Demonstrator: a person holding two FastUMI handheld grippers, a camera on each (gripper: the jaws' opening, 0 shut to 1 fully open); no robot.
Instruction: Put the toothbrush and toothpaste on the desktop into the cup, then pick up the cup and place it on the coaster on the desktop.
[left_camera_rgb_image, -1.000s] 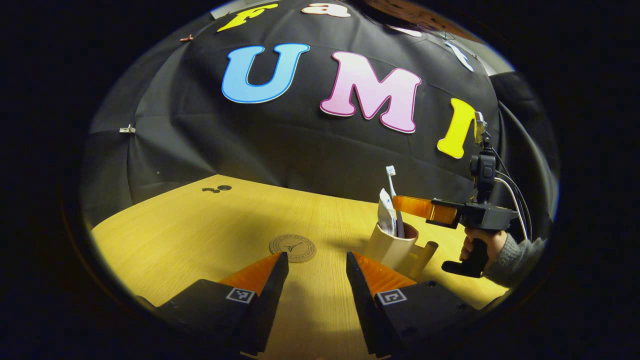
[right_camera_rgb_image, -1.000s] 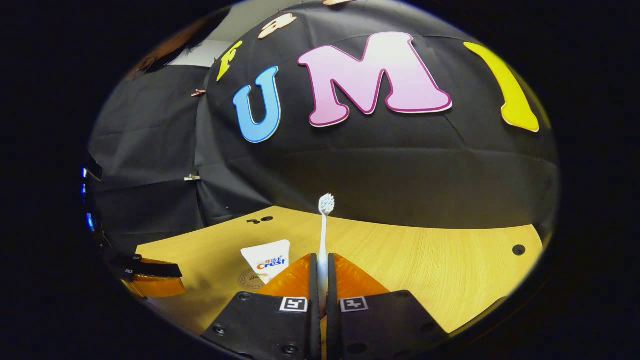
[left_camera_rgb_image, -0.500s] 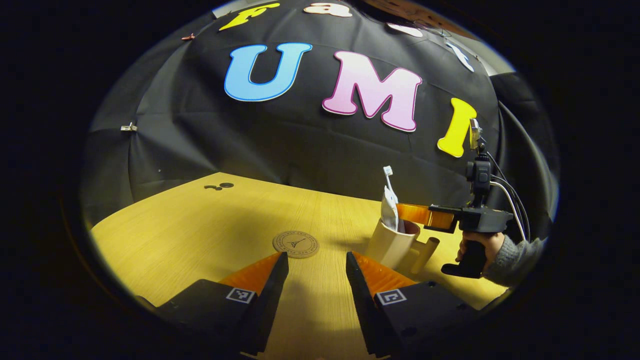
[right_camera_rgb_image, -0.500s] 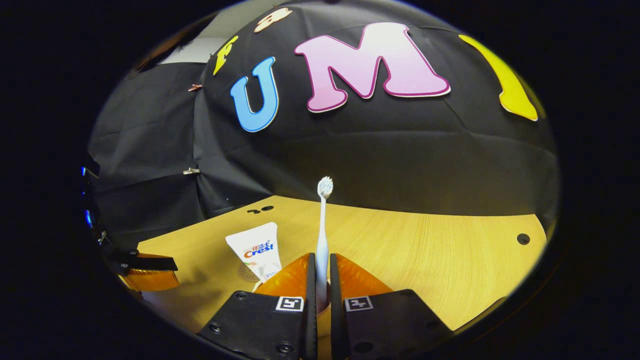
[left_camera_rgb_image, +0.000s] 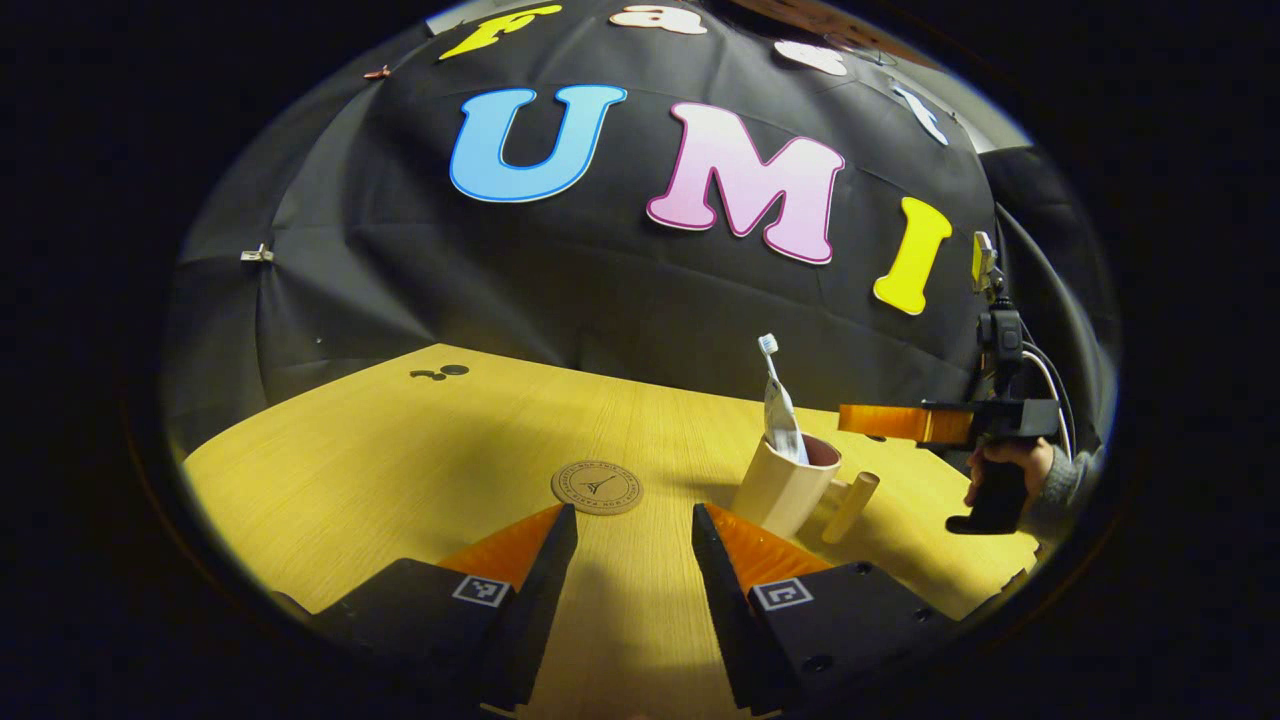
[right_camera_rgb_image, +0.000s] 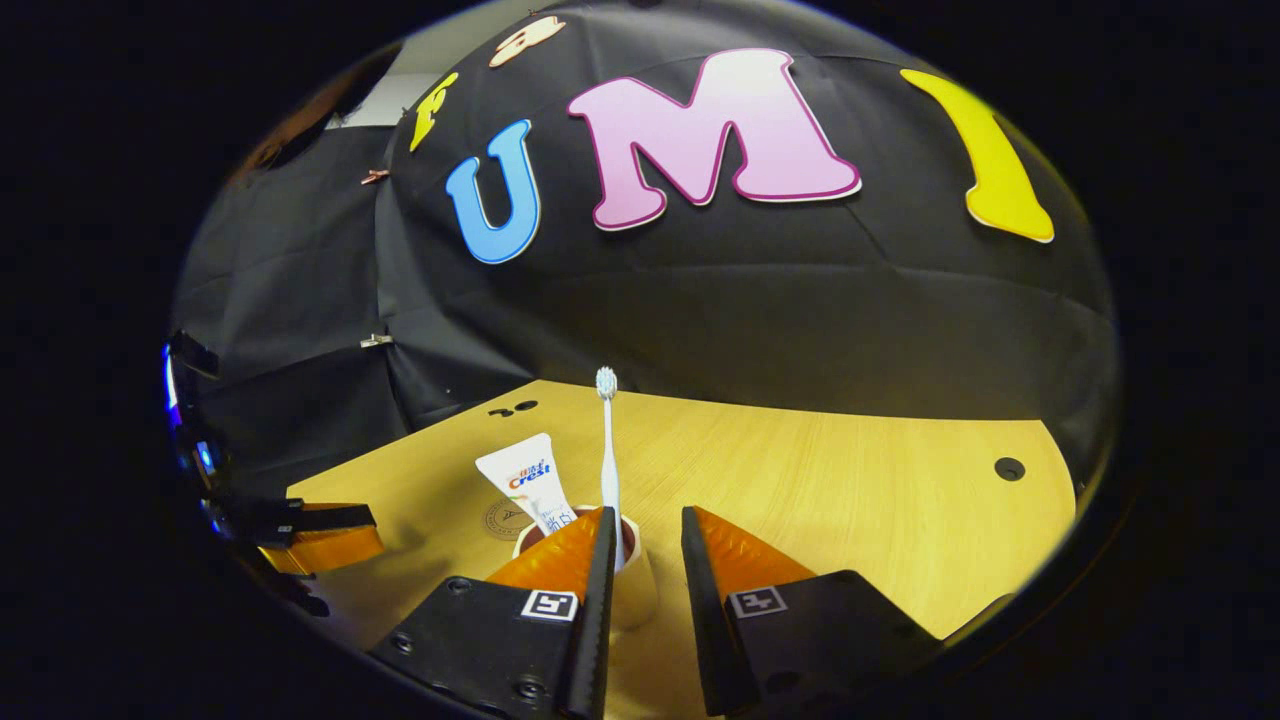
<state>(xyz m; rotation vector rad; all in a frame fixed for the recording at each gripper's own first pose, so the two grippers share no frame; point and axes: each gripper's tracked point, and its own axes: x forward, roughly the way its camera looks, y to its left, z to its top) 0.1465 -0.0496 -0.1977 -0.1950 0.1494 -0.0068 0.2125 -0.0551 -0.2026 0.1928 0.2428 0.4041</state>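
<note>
Now right claw (right_camera_rgb_image: 645, 545) parted, empty, behind cup (right_camera_rgb_image: 633, 590) holding toothbrush (right_camera_rgb_image: 606, 450); left claw (left_camera_rgb_image: 630, 545) parted, empty

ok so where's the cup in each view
Left gripper view: the cup stands right of centre on the table, past the left gripper's right finger, with the right gripper to its right.
Right gripper view: the cup sits low at centre, partly behind the right gripper's left finger.
Shared landmark: the toothbrush standing up out of it.

Black cloth wall (left_camera_rgb_image: 560, 290) with creases, pale wooden desktop (left_camera_rgb_image: 400, 450), small dark holes (right_camera_rgb_image: 1008, 468), dim light
</note>
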